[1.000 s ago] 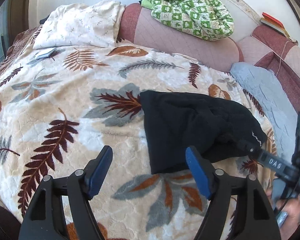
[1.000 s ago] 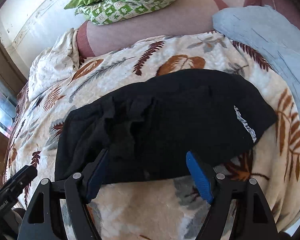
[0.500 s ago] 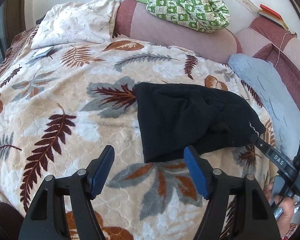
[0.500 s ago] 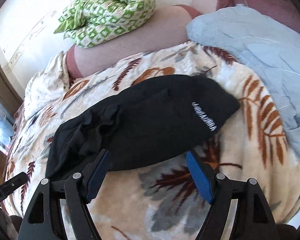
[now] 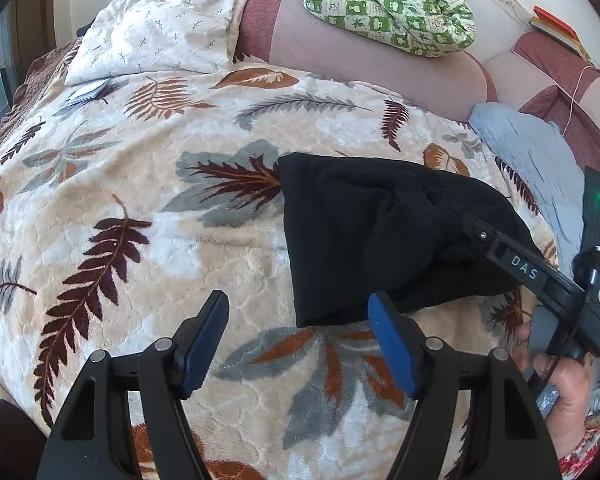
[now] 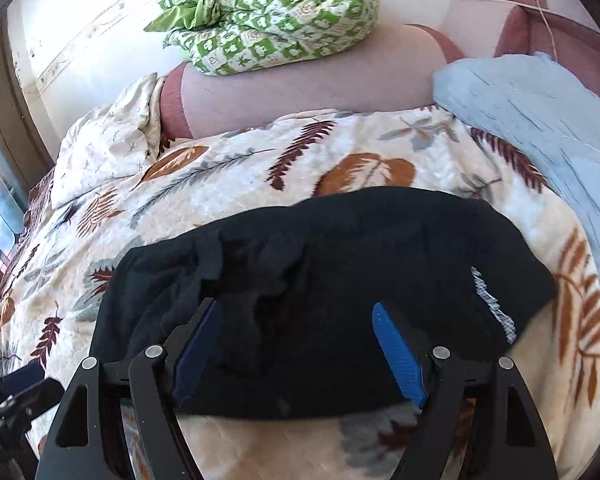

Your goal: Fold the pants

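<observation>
Black pants lie bundled near the blanket's right edge. Both grippers, left gripper and right gripper, are released, empty. Flatten rumpled folds before creasing.

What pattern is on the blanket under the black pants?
Cream blanket with brown, rust and grey leaves, under the black pants; clearest in the left wrist view.

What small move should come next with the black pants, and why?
Probably lower the right gripper and close on the rumpled bunch of the black fabric pants. Both grippers are open and hold nothing; the left gripper hovers over the leaf-patterned blanket, and the bundle isn't yet flat.
</observation>
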Available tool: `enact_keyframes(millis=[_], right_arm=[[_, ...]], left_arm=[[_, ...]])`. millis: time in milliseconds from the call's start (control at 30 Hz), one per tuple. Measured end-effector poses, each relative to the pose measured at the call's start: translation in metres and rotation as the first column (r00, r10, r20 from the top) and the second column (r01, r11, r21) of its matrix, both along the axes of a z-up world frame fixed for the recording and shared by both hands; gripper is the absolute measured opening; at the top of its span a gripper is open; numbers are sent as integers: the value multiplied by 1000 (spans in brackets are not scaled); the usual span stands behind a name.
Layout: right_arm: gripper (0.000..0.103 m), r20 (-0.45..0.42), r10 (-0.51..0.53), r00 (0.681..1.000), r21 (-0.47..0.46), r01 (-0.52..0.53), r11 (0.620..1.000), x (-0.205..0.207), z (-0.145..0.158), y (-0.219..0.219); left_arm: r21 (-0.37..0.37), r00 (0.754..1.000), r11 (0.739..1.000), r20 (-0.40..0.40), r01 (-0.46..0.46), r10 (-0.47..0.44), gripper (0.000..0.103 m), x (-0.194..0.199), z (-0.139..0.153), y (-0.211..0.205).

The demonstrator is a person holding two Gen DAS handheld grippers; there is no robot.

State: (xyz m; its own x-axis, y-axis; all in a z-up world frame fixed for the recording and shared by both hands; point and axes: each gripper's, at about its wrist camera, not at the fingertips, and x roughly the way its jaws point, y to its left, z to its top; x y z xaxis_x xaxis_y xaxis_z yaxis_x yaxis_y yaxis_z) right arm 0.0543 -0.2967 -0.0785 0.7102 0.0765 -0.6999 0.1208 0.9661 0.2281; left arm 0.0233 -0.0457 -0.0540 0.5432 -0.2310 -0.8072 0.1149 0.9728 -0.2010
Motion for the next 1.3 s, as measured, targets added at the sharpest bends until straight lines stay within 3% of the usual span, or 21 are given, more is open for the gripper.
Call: enact_keyframes(millis=[133,200,300,367,500,600,667,767,900,1000,1100,1200,1300], right_arm=[[82,-62,21,998,-8,-22,1000,16,-14,9],[85,-122,-6,993,-56,0,998,19,-23,9],[88,-155,-56,986,-44,50,998,10,-25,-5],[88,-138,-103,985,-70,94,993,2,-11,-6],[88,-22,-8,1000,-81,7,997,1,15,20],[88,-43,45,998,-101,-49,994,15,5,42],[88,-116,28,993,-132,-43,990,22,-14,47],[88,-137,13,990,-41,-19,999,8,-28,27],[89,-42,-7,999,71,10,997,-30,-14,-10],[89,3,-129,992,133,128,983,-61,-14,-53],[89,-33,-269,962,248,269,931,-75,-30,-99],[89,-87,-322,943,336,332,881,-77,-46,-128],[89,-83,-316,945,395,323,860,-76,-54,-140]], left_arm=[[-19,1000,1000,-20,1,-1,72,3,-2,5],[-24,1000,1000,-15,5,-5,72,4,-3,7],[-27,1000,1000,-26,0,-1,72,7,-8,12],[-39,999,999,-32,-14,13,72,9,-10,17],[-47,999,998,-29,-36,35,72,9,-9,25],[-45,999,998,-16,-41,41,72,8,-5,27],[-42,1000,999,-13,-25,25,72,9,-2,25],[-29,1000,999,-2,26,-26,72,16,7,14],[-28,993,993,17,118,-118,72,34,25,-16],[-21,975,975,25,223,-223,72,54,41,-56],[-18,946,946,23,323,-322,72,78,53,-104],[-3,905,906,30,424,-423,72,97,58,-156],[7,855,855,16,518,-518,72,114,51,-210]])
